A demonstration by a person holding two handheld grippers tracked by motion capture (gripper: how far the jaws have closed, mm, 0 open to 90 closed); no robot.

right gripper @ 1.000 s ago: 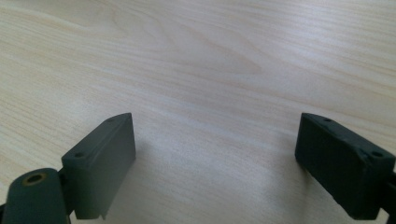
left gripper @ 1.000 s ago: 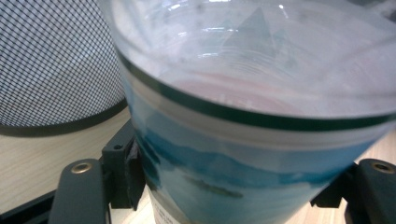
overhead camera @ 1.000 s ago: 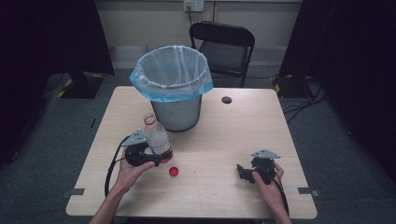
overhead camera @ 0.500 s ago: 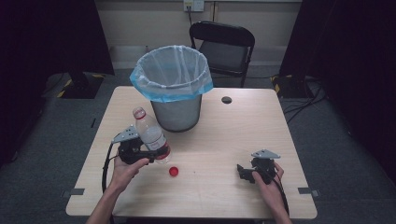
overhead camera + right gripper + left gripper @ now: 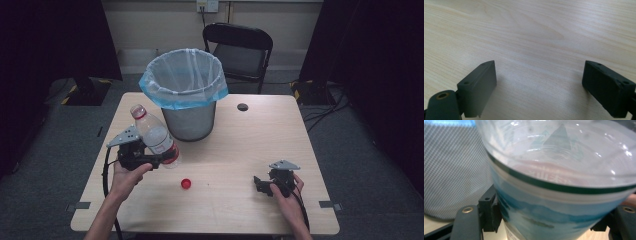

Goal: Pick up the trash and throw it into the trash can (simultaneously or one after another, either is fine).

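The left claw (image 5: 167, 160) is pinching a clear uncapped plastic bottle (image 5: 152, 134), tilting it beside the blue-lined mesh bin (image 5: 189, 125), above the wooden surface (image 5: 240, 145). The right claw (image 5: 257, 183) is resting spread, gripping nothing.

Black folding chair (image 5: 239, 50) behind the table (image 5: 260, 135); wall outlet (image 5: 207, 5); dark curtains (image 5: 60, 35) on both sides

The wire bin (image 5: 189, 102) is standing just beside the held bottle (image 5: 155, 135), blocking the way ahead (its lined mouth is gaping open); bare table (image 5: 240, 150) is lying between the hands, save a red cap (image 5: 186, 183).
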